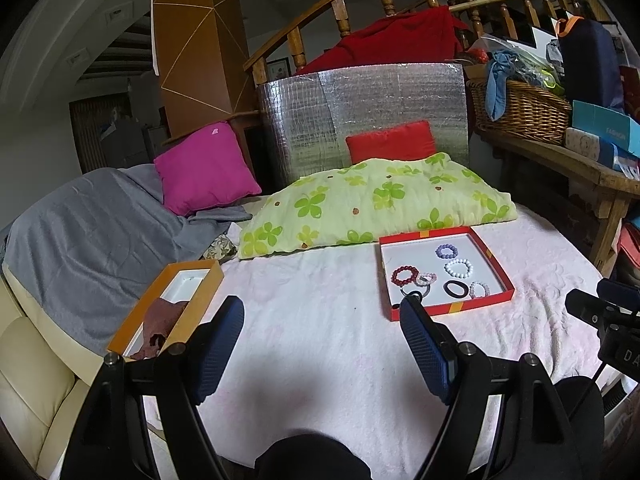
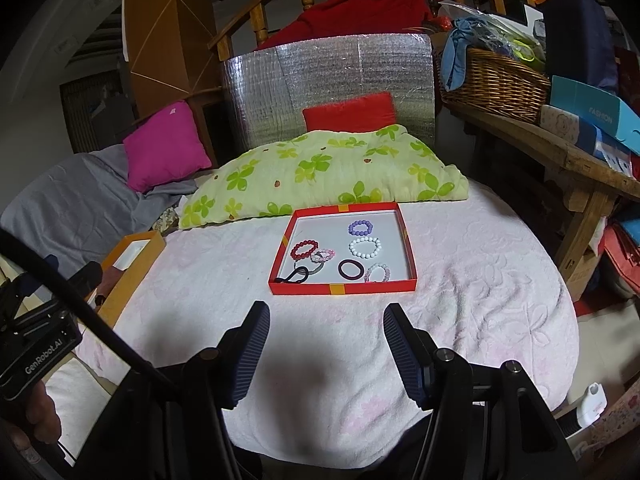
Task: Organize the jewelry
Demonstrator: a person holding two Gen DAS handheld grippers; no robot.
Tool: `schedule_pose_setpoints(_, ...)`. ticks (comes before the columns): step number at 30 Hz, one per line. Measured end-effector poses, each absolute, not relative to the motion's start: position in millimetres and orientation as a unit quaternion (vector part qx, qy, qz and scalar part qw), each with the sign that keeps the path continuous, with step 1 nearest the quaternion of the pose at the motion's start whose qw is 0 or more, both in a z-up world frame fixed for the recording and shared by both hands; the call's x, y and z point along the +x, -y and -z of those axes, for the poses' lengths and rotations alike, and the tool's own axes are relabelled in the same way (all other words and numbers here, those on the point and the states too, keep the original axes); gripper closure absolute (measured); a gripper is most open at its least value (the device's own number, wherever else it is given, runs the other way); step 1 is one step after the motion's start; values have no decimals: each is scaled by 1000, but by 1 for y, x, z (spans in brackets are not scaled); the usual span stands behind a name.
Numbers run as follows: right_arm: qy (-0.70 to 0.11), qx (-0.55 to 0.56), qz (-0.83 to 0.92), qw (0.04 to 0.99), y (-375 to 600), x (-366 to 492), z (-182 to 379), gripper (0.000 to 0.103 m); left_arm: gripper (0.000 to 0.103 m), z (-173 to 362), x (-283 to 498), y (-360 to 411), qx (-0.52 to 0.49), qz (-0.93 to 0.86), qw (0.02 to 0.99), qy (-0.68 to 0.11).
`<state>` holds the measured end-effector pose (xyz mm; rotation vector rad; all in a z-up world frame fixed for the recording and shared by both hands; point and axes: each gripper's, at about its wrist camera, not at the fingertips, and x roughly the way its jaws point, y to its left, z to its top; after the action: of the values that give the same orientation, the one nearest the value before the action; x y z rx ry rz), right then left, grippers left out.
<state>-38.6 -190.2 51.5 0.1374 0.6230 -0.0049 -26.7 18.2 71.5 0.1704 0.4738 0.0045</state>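
A shallow red tray (image 2: 344, 289) (image 1: 494, 297) lies on the pale pink blanket (image 2: 460, 320). In it lie several bead bracelets: dark red (image 2: 304, 249), purple (image 2: 361, 227), white (image 2: 364, 247), pale pink (image 2: 322, 256), clear pink (image 2: 377, 272), plus a black hair band (image 2: 350, 269) and a black tie (image 2: 294, 275). An orange box (image 1: 200, 280) (image 2: 138, 264) with a dark red cloth (image 1: 162, 318) sits to the left. My left gripper (image 1: 322, 316) and right gripper (image 2: 326, 322) both hover open over the blanket, short of the tray, holding nothing.
A green clover-print quilt (image 2: 320, 172) lies behind the tray, with a pink cushion (image 2: 164, 146), a red cushion (image 2: 348, 114) and a silver foil board (image 2: 328, 80). A wooden bench (image 2: 560, 148) with a wicker basket (image 2: 496, 84) and boxes stands to the right.
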Motion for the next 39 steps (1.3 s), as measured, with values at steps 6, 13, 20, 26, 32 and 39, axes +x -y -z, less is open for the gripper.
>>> schedule_pose_setpoints(6,-307,67,2,949,189,-38,-51,40,22,-70,-25,-21,84,-3,968,-238)
schedule_pose_setpoints(13,-308,65,3,949,187,-37,-49,40,22,-68,-24,-23,82,-5,967,-241)
schedule_pose_setpoints(20,-305,63,4,950,186,-37,-51,40,22,-68,-24,-26,78,-6,967,-241)
schedule_pose_setpoints(26,-305,61,4,950,185,-37,-52,40,22,-67,-24,-27,80,-8,967,-242)
schedule_pose_setpoints(32,-307,57,4,950,183,-36,-51,40,22,-65,-22,-28,79,-11,966,-246)
schedule_pose_setpoints(39,-313,54,8,948,186,-19,-48,39,22,-61,-12,-26,82,-13,964,-253)
